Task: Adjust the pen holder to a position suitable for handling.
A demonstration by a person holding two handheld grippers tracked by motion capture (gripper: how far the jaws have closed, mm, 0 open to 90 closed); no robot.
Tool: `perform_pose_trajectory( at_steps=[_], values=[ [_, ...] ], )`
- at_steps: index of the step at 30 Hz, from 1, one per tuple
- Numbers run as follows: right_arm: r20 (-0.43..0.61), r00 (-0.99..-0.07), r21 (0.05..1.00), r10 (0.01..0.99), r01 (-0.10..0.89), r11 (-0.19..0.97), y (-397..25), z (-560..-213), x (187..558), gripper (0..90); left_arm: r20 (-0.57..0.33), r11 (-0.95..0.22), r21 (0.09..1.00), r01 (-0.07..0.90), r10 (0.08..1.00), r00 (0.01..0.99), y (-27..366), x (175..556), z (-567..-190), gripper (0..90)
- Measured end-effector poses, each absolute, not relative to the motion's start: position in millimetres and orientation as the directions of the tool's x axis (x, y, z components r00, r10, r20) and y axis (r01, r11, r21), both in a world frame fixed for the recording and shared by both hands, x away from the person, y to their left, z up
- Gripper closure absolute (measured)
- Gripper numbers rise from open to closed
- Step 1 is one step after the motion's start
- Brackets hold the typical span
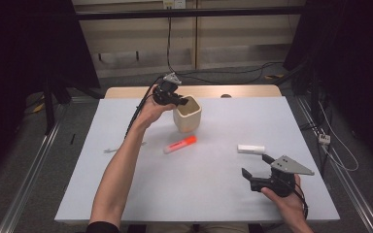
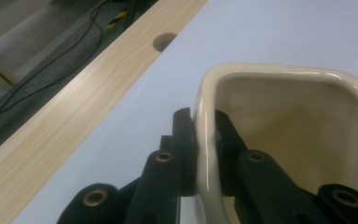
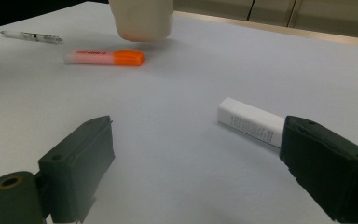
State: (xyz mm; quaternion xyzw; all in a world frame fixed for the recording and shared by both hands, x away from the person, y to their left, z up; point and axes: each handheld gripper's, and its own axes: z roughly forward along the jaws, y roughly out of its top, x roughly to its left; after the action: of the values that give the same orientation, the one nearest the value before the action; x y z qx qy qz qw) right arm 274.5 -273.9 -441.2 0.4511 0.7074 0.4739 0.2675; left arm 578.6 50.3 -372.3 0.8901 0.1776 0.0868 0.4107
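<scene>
A cream cup (image 1: pixel 188 114) stands near the table's far middle. My left gripper (image 1: pixel 180 100) is shut on the cup's rim (image 2: pixel 206 140), one jaw outside the wall and one inside. An orange highlighter (image 1: pixel 180 144) lies just in front of the cup, also seen as the orange highlighter (image 3: pixel 105 58) in the right gripper view. A white tube (image 1: pixel 250 148) lies to the right; the white tube (image 3: pixel 251 122) sits just ahead of my right gripper (image 1: pixel 256 165), which stands open near the front right with nothing between its jaws (image 3: pixel 196 172).
A clear pen (image 1: pixel 121 146) lies at the left of the white table top (image 1: pixel 213 194); the clear pen (image 3: pixel 30 36) shows far off. A wooden strip (image 2: pixel 70 107) with a round hole runs along the far edge. Cables lie on the floor beyond.
</scene>
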Motion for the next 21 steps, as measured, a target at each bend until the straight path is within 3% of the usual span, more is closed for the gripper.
perform_pose_trajectory(
  at_steps=[3, 15, 21],
  values=[
    [0.048, -0.451, 0.912, 0.891, 0.383, 0.144, -274, -441, 274, 9.5, 0.011, -0.614, 0.753, 0.236, 0.371, 0.928, 47, 581, -376, 83.0],
    [0.050, -0.449, 0.912, 0.892, 0.385, 0.142, -275, -441, 274, 9.5, -0.071, -0.558, 0.746, 0.364, 0.477, 0.876, 48, 588, -392, 82.4],
    [0.045, -0.454, 0.913, 0.890, 0.381, 0.148, -274, -440, 272, 9.5, -0.084, -0.530, 0.740, 0.414, 0.538, 0.839, 50, 584, -387, 76.4]
  ],
)
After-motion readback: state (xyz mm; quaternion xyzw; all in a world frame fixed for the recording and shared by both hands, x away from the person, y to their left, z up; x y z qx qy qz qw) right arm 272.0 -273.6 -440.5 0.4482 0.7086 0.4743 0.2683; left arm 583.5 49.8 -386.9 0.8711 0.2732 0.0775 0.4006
